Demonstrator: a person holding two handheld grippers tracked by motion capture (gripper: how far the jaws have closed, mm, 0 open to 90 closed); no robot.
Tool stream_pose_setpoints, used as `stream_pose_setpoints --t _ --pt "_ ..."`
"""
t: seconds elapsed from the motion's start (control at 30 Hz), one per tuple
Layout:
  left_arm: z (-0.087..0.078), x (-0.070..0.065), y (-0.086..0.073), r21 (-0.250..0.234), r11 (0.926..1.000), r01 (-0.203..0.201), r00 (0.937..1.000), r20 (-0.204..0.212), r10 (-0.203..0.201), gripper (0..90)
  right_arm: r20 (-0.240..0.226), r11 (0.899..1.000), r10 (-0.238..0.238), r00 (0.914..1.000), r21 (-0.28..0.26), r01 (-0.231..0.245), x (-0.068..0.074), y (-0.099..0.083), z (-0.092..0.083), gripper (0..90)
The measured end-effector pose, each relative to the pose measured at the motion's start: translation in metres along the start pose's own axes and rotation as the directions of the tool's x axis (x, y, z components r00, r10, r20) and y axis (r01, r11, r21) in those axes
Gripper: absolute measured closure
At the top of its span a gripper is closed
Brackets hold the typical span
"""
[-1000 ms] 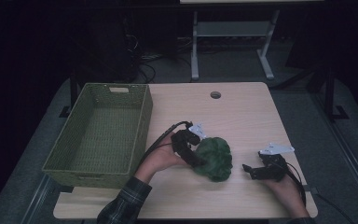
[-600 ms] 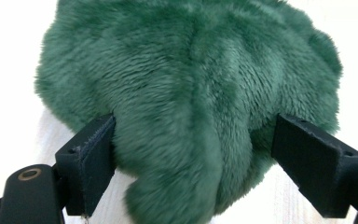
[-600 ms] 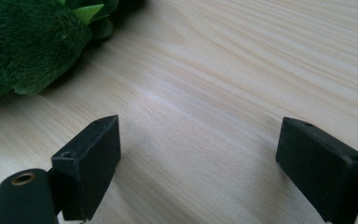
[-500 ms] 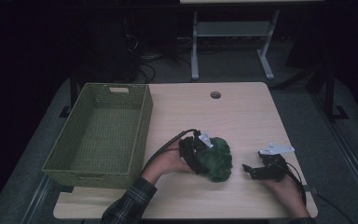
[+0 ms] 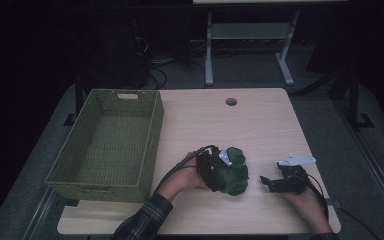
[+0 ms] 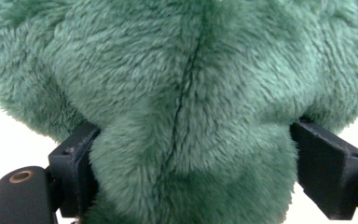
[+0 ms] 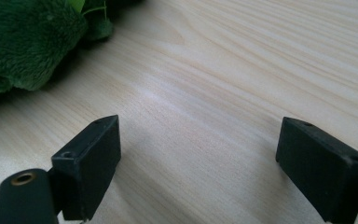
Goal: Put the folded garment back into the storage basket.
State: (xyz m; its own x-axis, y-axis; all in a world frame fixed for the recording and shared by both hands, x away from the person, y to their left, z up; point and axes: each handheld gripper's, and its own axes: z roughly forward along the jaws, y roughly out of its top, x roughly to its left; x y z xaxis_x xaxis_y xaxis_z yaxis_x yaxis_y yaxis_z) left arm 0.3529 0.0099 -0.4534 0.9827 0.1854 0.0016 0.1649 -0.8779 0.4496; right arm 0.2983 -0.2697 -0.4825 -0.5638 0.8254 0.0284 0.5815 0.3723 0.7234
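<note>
Stage of work: the left tool (image 5: 219,172) is straddling a green plush toy (image 5: 233,170) lying on the worktop (image 5: 260,125) near its front edge, right of the woven basket (image 5: 105,142). In the left gripper view the jaws are bracketing the fur (image 6: 186,116) on both sides; whether they are squeezing it cannot be told. The right tool (image 5: 272,183) is resting spread and empty, well to the toy's right. The toy is not yet lifted; the basket is holding nothing; carrying and placing are presumably remaining.

Fuzzy cloth plush toy (image 6: 186,107) — matt wood table (image 7: 242,70)
</note>
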Motion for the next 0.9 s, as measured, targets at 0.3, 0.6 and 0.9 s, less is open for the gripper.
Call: stream_pose_setpoints --t 0.3,0.6,0.9 --pt "-0.008 0.002 0.004 0.015 0.9998 0.009 1.0 0.0 -0.009 59.6 0.002 1.0 0.003 1.0 0.0 -0.003 0.0 0.0 0.0 13.6" --pt "-0.012 0.006 0.003 0.019 0.9976 0.066 0.997 0.038 -0.067 70.9 0.003 1.0 0.001 1.0 -0.001 -0.001 0.0 0.0 0.0 13.5" --pt "-0.035 0.006 0.005 -0.02 0.9929 0.117 0.9921 0.047 -0.116 71.3 0.003 1.0 0.004 1.0 -0.002 -0.004 0.0 0.0 0.0 13.5"
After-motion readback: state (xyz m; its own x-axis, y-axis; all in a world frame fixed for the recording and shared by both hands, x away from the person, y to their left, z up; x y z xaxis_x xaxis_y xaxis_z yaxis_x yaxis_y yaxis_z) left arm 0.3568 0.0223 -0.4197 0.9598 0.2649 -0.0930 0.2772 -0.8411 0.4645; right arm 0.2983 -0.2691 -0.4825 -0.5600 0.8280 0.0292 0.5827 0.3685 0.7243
